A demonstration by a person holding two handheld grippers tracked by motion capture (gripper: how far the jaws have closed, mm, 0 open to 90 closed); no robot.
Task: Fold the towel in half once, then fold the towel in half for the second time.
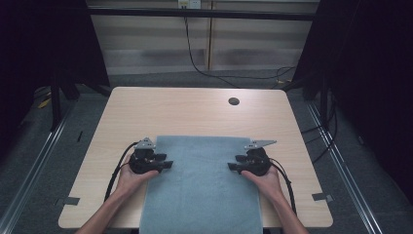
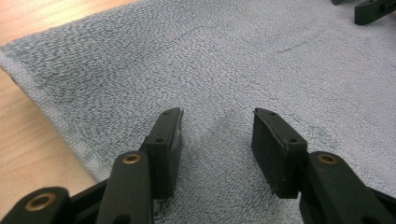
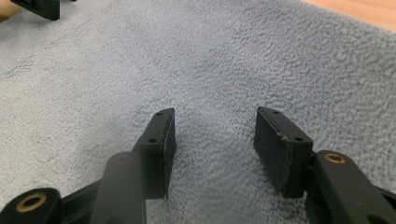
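On the near half of the table (image 1: pixel 195 105), a blue-grey towel (image 1: pixel 202 185) lies flat, its near end hanging over the table's front edge. The left gripper (image 1: pixel 168 164) rests at the towel's left edge and the right gripper (image 1: pixel 233 166) at its right, both with jaws apart and nothing between them. The terry looks soft, light and limp, likely to sag and bunch; a pinch at an edge or corner seems the surest hold. Beyond the towel the pale wood is bare but for a dark hole (image 1: pixel 234 101); past the table, cables cross a grey floor.

table (image 1: pixel 195 112): light wood | cable hole (image 1: pixel 234 101): far right
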